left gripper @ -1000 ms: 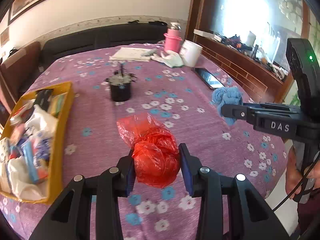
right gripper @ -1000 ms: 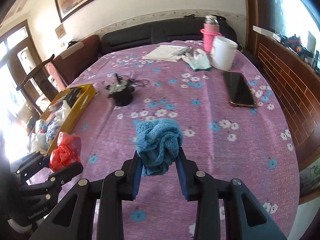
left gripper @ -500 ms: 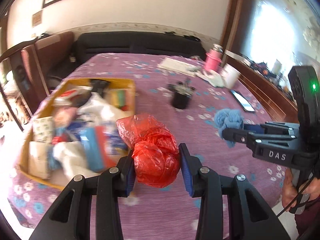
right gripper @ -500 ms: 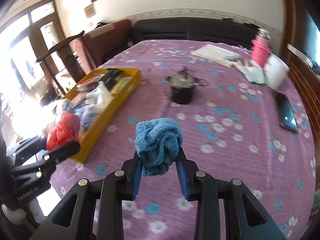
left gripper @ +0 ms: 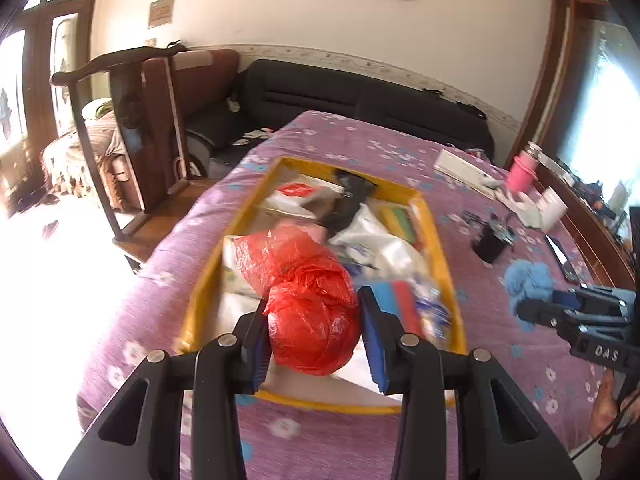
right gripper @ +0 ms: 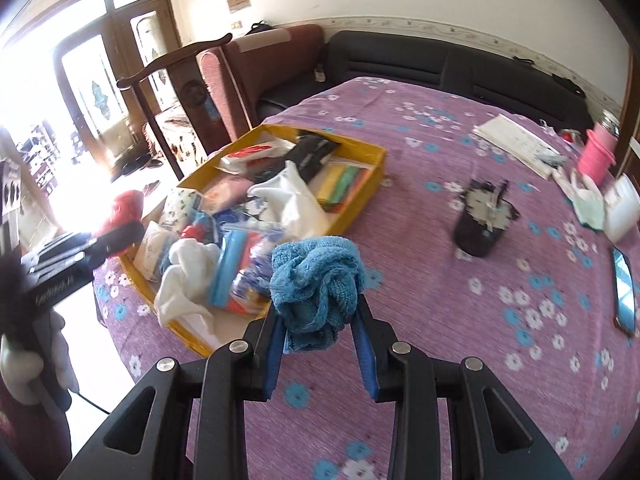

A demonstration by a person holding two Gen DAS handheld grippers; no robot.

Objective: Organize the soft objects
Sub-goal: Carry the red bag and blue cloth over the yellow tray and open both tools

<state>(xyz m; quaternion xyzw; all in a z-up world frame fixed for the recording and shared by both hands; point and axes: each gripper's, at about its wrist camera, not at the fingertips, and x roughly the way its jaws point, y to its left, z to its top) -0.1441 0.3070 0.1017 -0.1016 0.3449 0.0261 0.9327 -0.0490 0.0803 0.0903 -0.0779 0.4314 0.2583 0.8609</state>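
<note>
My left gripper [left gripper: 314, 312] is shut on a crumpled red plastic bag [left gripper: 308, 300] and holds it above the near end of the yellow tray [left gripper: 444, 256]. The tray is full of packets, cloths and white bags. My right gripper [right gripper: 318, 312] is shut on a bunched blue knitted cloth [right gripper: 316, 276], held over the purple flowered tablecloth beside the tray's [right gripper: 356, 212] near right corner. In the right wrist view the left gripper [right gripper: 120, 236] with the red bag [right gripper: 124, 208] shows at the far left. The left wrist view has the blue cloth [left gripper: 528, 280] at its right edge.
On the tablecloth [right gripper: 480, 320] stand a black cup [right gripper: 482, 224], a phone [right gripper: 624, 292], a white tub [right gripper: 622, 212], a pink flask [right gripper: 596, 152] and papers [right gripper: 516, 144]. A wooden chair [left gripper: 152, 120] and a dark sofa [left gripper: 360, 96] border the table. The table edge falls away at left.
Both grippers have swung left across the table, each keeping its hold. The red bag went from over bare cloth to over the tray. The blue cloth now sits by the tray's corner.
</note>
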